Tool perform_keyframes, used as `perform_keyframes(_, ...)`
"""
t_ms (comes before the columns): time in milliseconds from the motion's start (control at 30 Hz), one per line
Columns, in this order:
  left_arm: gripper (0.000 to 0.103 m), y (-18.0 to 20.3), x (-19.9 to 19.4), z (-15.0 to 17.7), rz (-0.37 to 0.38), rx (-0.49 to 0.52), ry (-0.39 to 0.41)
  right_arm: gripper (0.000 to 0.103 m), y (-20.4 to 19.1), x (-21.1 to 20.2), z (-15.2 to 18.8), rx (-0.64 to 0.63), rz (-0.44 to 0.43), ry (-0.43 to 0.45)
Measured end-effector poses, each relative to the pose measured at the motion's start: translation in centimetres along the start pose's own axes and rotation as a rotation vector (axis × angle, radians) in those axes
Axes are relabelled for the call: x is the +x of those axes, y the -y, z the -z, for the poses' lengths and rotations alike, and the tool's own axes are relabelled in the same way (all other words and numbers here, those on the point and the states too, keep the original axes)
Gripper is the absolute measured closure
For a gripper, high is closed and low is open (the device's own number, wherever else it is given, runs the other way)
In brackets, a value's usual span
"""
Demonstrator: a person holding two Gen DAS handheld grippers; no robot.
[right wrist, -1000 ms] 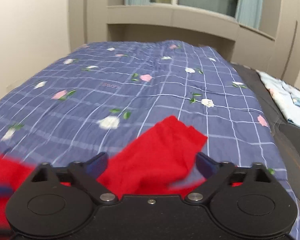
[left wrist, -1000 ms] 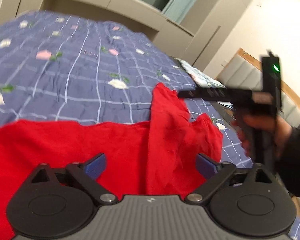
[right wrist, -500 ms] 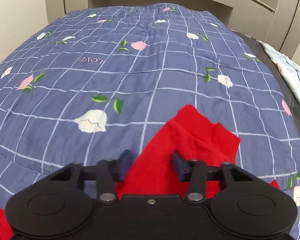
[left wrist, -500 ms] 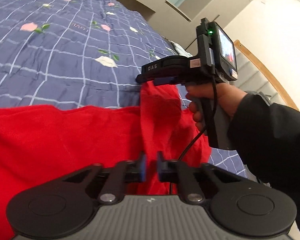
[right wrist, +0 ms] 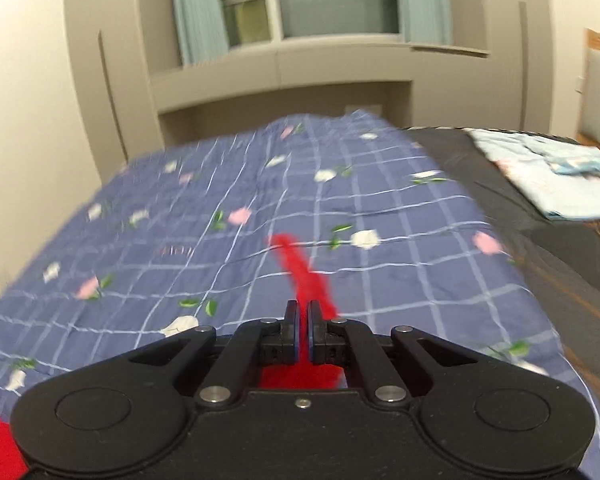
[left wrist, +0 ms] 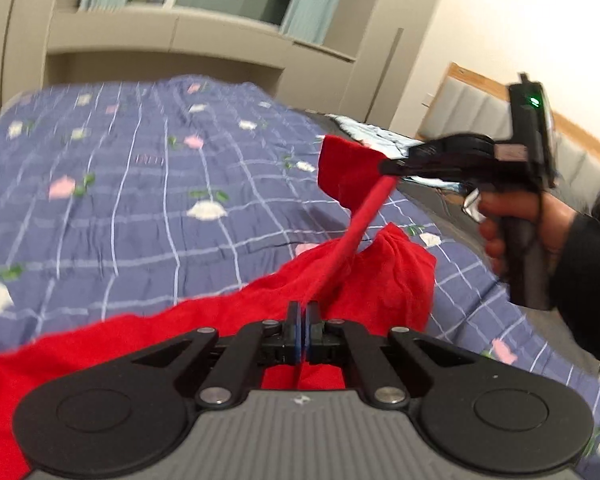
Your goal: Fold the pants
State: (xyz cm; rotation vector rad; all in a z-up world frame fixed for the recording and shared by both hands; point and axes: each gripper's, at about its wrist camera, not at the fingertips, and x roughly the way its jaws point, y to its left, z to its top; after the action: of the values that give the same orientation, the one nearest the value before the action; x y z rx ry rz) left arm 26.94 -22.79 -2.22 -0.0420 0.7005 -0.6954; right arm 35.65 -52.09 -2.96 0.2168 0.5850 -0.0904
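The red pants (left wrist: 148, 340) lie on the blue flowered bedspread (left wrist: 140, 200). My left gripper (left wrist: 302, 320) is shut on an edge of the pants. The cloth runs taut from it up to my right gripper (left wrist: 392, 169), which is shut on the far corner and holds it lifted above the bed. In the right wrist view my right gripper (right wrist: 302, 316) is shut on the red pants (right wrist: 300, 272), and a strip of red cloth sticks out past the fingers.
The bedspread (right wrist: 220, 240) covers most of the bed. A light blue folded cloth (right wrist: 548, 176) lies on the dark mattress at the right. Beige cabinets and a window stand behind the bed. A padded headboard is at the far right.
Both grippers went from open to shut on the pants' edge. Both have since lifted, pulling the cloth taut between them and raising the corner off the bed.
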Motion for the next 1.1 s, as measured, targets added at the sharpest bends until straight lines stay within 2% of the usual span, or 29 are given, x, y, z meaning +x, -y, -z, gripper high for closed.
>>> perform_keyframes(133,0.103,2.9,-0.4,1.3,-0.035,0.122,-0.006,0.100,2.5,-3.5,4.3,0.021,0.039,0.040)
perform_keyframes(300,0.103,5.4,0.5,4.0,-0.064,0.221,-0.065,0.100,6.3,-3.9,9.8,0.159,0.063,-0.034)
perform_keyframes(400,0.103,6.1,0.9,4.8,-0.076,0.256,-0.093,0.098,6.8,-4.1,11.7,0.165,0.061,-0.053)
perform_keyframes(467,0.103,5.9,1.0,5.2,-0.077,0.258,-0.101,0.087,6.4,-4.3,12.3,0.125,0.074,-0.062)
perform_keyframes(600,0.103,6.1,1.0,5.4,-0.076,0.250,-0.108,0.073,5.9,-5.0,12.3,0.032,0.096,-0.056)
perform_keyframes(667,0.103,6.1,1.1,5.4,-0.075,0.254,-0.111,0.055,5.3,-5.2,11.9,-0.026,0.101,-0.043)
perform_keyframes(733,0.103,6.1,1.3,5.4,-0.075,0.253,-0.114,0.049,4.4,-5.2,11.4,-0.095,0.095,-0.026)
perform_keyframes(800,0.103,6.2,1.3,5.5,-0.075,0.253,-0.116,0.048,3.6,-5.1,10.9,-0.152,0.083,-0.020)
perform_keyframes(900,0.103,6.3,1.3,5.4,-0.077,0.257,-0.118,0.053,2.2,-4.2,10.1,-0.235,0.076,-0.011)
perform_keyframes(933,0.103,6.4,1.3,5.4,-0.077,0.259,-0.117,0.069,1.9,-3.8,9.8,-0.248,0.073,-0.004)
perform_keyframes(967,0.103,6.4,1.1,5.4,-0.077,0.261,-0.115,0.093,2.0,-3.7,9.4,-0.245,0.072,0.004)
perform_keyframes(1100,0.103,6.7,0.7,5.4,-0.084,0.283,-0.108,0.094,3.6,-3.3,7.7,-0.164,0.118,0.045)
